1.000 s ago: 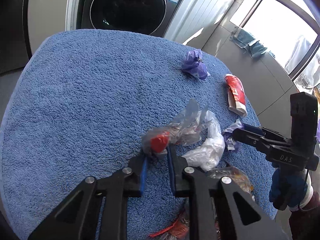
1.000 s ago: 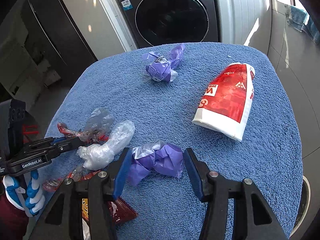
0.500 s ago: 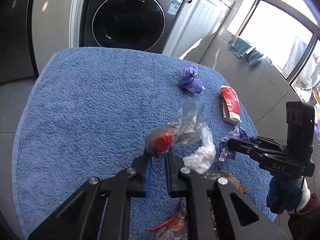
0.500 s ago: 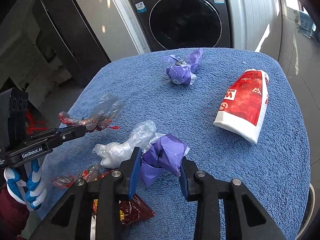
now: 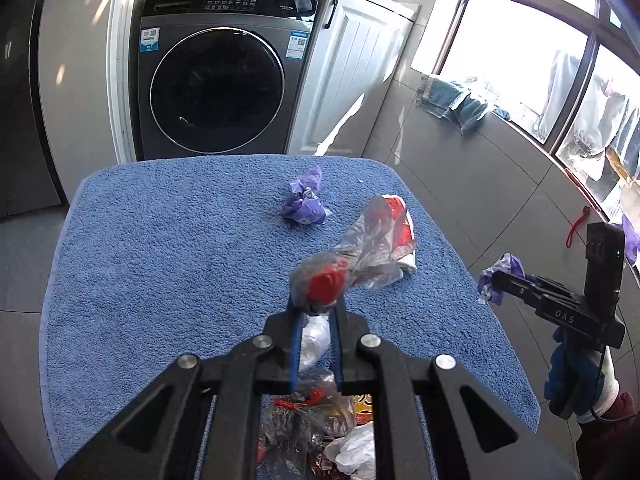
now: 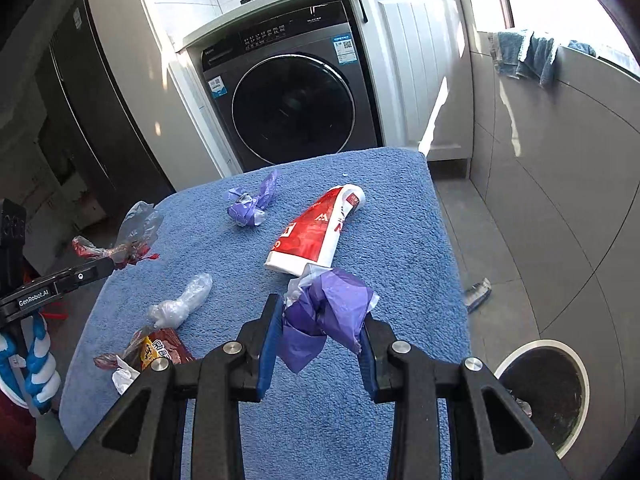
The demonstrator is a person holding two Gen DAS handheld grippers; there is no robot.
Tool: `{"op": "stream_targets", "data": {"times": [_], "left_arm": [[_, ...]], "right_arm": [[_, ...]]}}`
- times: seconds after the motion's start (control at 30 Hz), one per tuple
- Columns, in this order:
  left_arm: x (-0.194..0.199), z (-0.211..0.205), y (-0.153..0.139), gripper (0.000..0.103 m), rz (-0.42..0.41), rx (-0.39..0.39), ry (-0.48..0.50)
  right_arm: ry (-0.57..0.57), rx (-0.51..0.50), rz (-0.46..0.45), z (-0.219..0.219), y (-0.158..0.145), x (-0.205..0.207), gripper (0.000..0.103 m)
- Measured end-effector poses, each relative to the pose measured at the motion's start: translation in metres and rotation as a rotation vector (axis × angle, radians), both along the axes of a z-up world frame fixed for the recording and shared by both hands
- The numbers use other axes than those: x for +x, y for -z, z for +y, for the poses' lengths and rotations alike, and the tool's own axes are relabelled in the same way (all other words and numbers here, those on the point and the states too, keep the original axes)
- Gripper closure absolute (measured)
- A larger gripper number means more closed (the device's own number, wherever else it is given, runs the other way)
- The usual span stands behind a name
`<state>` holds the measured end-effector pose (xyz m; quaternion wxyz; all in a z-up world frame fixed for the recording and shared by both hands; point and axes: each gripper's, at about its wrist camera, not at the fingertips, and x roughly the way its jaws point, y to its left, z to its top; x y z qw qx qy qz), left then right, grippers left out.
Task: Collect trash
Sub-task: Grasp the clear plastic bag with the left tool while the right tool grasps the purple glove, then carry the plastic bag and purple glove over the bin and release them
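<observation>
My left hand-held gripper [image 5: 316,312] pinches a clear wrapper [image 5: 360,256]; my right hand-held gripper [image 6: 318,320] clamps purple plastic [image 6: 324,312], best carried level to the bin [image 6: 548,384].

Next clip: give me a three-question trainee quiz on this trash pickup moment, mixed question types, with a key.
1. True or false: both hand-held grippers hold trash lifted off the blue towel.
2. The right hand-held gripper holds: A) the red-and-white pouch; B) a purple wrapper; C) nothing.
3. Fill in: on the floor at lower right of the right wrist view stands a round ____.

Key
1. True: the left hand-held gripper pinches a clear wrapper with red inside; the right one holds purple.
2. B.
3. Bin.
</observation>
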<state>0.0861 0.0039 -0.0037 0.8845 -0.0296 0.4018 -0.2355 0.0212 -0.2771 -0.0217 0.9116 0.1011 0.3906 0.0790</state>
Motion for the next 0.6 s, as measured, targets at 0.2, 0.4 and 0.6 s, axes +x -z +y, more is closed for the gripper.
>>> {"op": "stream_targets", "data": {"times": [0.2, 0.4, 0.6], "left_arm": [[-0.006, -0.081, -0.01, 0.092, 0.004, 0.041, 0.127], [-0.012, -0.188, 0.001, 0.092, 0.038, 0.081, 0.286], [-0.023, -0.298, 0.032, 0.092, 0.075, 0.162, 0.437]], "right_arm": [[0.153, 0.001, 0.022, -0.078, 0.007, -0.035, 0.071], [0.315, 0.001, 0.087, -0.154, 0.035, -0.068, 0.071], [0.437, 0.021, 0.188, -0.215, 0.077, -0.092, 0.071]]}}
